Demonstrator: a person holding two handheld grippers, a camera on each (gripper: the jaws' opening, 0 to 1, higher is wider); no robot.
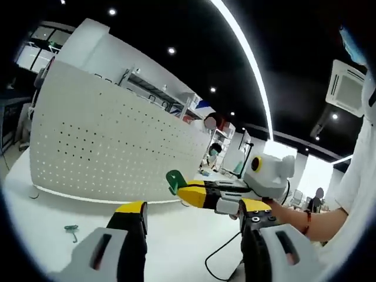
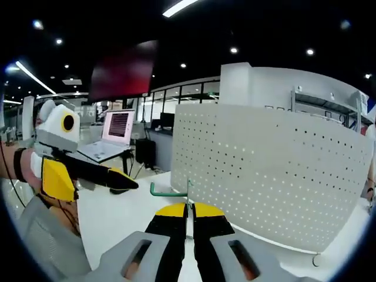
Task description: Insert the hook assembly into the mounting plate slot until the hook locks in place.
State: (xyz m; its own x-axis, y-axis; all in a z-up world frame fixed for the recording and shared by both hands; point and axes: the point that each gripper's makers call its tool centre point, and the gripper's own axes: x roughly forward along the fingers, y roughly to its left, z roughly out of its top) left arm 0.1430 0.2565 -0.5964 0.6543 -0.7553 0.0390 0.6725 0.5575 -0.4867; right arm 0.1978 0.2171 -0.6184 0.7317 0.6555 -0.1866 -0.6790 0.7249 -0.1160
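The white perforated mounting plate [image 1: 117, 147] stands upright on a white table; in the right gripper view the plate [image 2: 270, 170] rises just right of my jaws. My right gripper [image 2: 189, 207] is shut on a green wire hook [image 2: 169, 191], whose bent end points left in front of the plate's edge. In the left gripper view that right gripper [image 1: 189, 194] reaches in from the right and holds the green hook [image 1: 174, 180] close to the plate's lower right. My left gripper [image 1: 194, 207] is open with nothing between its jaws. From the right gripper view, the left gripper [image 2: 88, 175] hangs at the left.
A second green hook [image 1: 71, 232] lies on the white table [image 1: 176, 241] at the lower left. A black cable [image 1: 218, 254] trails across the table. A person's forearm [image 1: 308, 220] holds the right gripper. A laptop [image 2: 117, 132] sits on a desk behind.
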